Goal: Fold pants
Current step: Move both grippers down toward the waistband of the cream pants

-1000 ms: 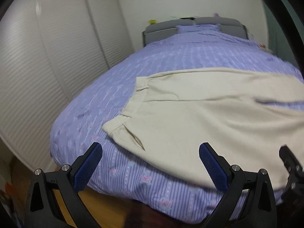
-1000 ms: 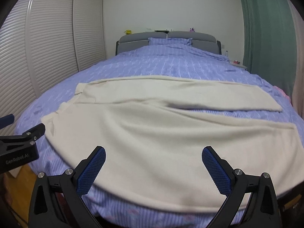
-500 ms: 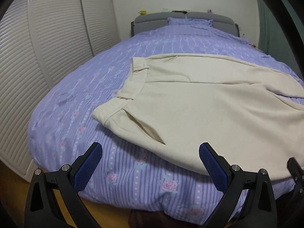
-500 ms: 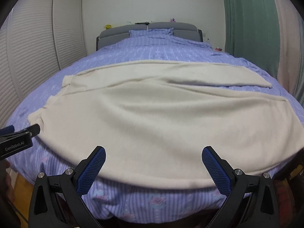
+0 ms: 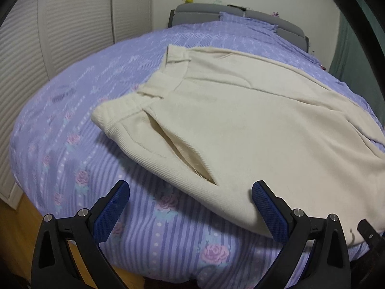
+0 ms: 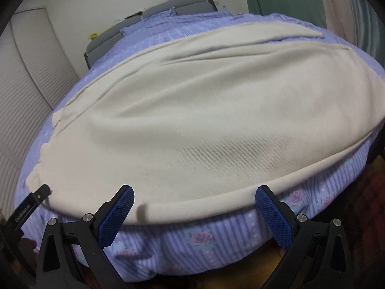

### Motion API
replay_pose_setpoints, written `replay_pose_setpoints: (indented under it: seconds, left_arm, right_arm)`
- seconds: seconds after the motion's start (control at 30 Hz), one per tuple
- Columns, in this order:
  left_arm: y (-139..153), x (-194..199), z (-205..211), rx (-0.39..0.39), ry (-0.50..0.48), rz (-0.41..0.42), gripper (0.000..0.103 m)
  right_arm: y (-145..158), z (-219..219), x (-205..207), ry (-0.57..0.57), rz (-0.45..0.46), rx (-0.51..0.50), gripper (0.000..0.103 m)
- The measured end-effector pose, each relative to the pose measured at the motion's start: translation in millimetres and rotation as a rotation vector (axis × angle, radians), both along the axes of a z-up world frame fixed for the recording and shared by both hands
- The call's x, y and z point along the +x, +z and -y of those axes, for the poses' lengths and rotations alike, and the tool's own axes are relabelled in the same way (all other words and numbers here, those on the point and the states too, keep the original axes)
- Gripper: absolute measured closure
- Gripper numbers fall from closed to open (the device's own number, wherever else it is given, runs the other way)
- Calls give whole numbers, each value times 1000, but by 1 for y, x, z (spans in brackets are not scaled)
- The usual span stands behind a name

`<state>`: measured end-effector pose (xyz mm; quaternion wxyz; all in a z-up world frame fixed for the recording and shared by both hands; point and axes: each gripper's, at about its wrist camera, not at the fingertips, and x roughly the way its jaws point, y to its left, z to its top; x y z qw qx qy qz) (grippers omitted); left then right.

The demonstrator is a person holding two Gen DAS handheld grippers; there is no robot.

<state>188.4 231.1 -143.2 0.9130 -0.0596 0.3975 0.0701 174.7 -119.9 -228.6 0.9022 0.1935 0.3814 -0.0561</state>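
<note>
Pants (image 5: 252,120) leg ends cut off by frame edge; right view blurred. Bed (image 5: 72,168), striped floral cover; slatted wardrobe (image 5: 60,36) probably. Left gripper (image 5: 190,213), right gripper (image 6: 195,214): jaws wide apart, empty.

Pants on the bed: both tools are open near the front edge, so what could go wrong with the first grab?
1. The cream pants lie flat on the striped bedspread; the left tool or right tool may pinch bedspread along with the hem.
2. The slit pocket gapes near the left tool; a finger might snag it.
3. The near edge overhangs the bed; a one-sided pull could drag the pants off.
</note>
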Motion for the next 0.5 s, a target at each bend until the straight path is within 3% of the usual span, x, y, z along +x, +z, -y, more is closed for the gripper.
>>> replay_pose_setpoints:
  seconds: [0.13,0.23,0.3,0.5]
  left_arm:
    - [-6,7,-1,-34,6,-31,1]
    - [-8,10,2,-53,-21,-45,8]
    - [-10,12,2,-76,-27,-55,16]
    - [-4,11,11,-112,-67,-60,57]
  right_arm:
    - [-9,4,5,-9,-26,30,1]
    - [-11,6,1,-20,-27,49,2]
    - [-12,10,0,-24,-29,56,7]
    - [-15,21,2,-38,-50,70,28]
